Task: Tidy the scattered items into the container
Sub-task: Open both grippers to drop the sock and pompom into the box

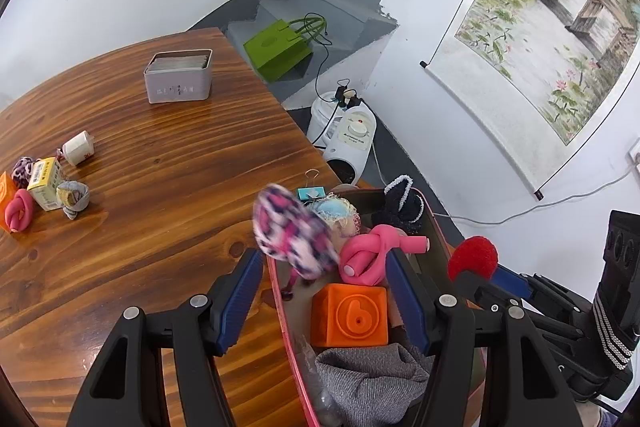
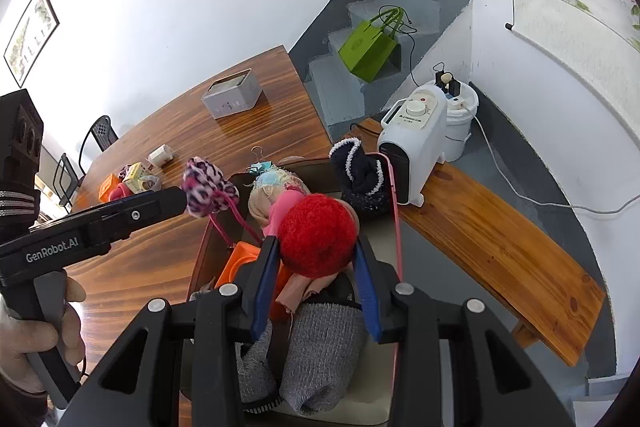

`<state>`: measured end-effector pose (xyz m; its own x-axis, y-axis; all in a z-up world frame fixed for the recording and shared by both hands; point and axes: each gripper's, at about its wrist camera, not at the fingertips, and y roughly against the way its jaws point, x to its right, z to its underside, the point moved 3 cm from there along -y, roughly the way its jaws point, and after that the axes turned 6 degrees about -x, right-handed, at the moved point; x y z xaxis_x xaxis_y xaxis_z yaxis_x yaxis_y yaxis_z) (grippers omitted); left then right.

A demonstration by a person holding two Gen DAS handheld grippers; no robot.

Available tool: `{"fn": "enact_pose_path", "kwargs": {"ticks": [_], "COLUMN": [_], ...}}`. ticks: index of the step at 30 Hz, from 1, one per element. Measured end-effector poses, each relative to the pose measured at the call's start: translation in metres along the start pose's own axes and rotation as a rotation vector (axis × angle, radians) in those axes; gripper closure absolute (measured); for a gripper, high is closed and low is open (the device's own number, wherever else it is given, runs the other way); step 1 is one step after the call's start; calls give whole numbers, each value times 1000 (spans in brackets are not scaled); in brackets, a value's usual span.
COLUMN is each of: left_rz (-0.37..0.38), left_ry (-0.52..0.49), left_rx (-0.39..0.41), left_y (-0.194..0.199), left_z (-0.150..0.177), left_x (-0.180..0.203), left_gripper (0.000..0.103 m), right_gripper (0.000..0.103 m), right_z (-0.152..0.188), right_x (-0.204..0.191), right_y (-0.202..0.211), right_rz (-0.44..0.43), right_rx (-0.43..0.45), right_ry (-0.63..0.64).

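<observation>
The left gripper (image 1: 324, 283) hangs over the container (image 1: 280, 291) at the table's (image 1: 160, 195) near right edge, jaws spread, a blurred pink leopard-print scrunchie (image 1: 294, 231) loose between them. The right gripper (image 2: 316, 259) hovers over the container too, jaws pinching a red pompom (image 2: 316, 235).

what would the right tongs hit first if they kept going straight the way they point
Probably the contents of the container: the right tongs, shut on a red pompom, point down at the pink cloth just beyond, though depth is unclear.
</observation>
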<state>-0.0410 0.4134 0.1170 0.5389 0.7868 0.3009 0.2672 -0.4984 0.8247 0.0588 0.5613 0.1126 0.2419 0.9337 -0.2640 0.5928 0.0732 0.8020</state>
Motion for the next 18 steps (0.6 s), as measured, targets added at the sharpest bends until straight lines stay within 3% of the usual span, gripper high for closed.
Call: {"fn": "enact_pose_path", "kwargs": {"ticks": [9, 15, 18], "left_rz": [3, 1, -2], "left_ry": [24, 39, 48], "left_rx": [-5, -5, -5], "left_y": [2, 3, 5], "left_z": [5, 8, 10], "left_x": [-8, -14, -19], "left_gripper": [38, 38, 38], "right_gripper": [60, 35, 35], "right_z": [1, 0, 0], "right_x": [8, 15, 14], "right_y": [-4, -2, -1], "right_rz": [17, 42, 48], "right_rx": [-20, -9, -3], "right_ry": [-30, -56, -55]}}
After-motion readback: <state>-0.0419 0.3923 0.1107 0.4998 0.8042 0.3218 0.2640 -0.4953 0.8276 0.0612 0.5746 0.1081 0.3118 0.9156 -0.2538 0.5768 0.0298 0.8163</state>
